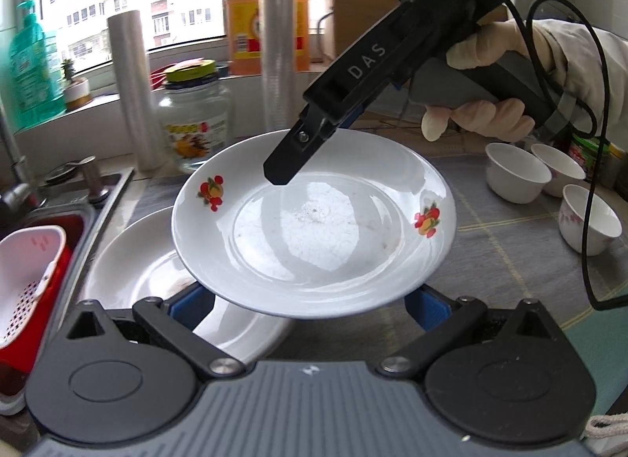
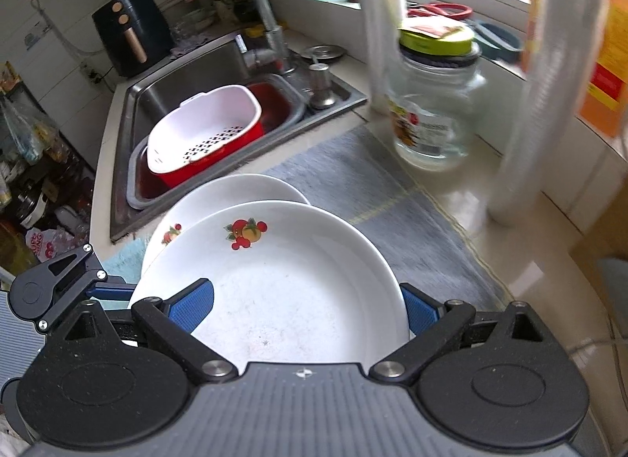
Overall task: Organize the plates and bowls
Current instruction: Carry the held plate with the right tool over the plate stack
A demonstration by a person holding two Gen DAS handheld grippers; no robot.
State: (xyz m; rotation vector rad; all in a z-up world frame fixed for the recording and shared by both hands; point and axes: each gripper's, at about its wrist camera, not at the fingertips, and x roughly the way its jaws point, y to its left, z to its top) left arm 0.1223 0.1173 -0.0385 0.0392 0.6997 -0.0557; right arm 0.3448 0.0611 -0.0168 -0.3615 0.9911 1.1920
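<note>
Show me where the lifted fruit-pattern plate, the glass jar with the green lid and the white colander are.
lifted plate (image 1: 314, 229), left wrist view, on its flat centre.
glass jar (image 2: 431, 119), right wrist view, on its clear body.
white colander (image 2: 204, 123), right wrist view, on its inner wall.
</note>
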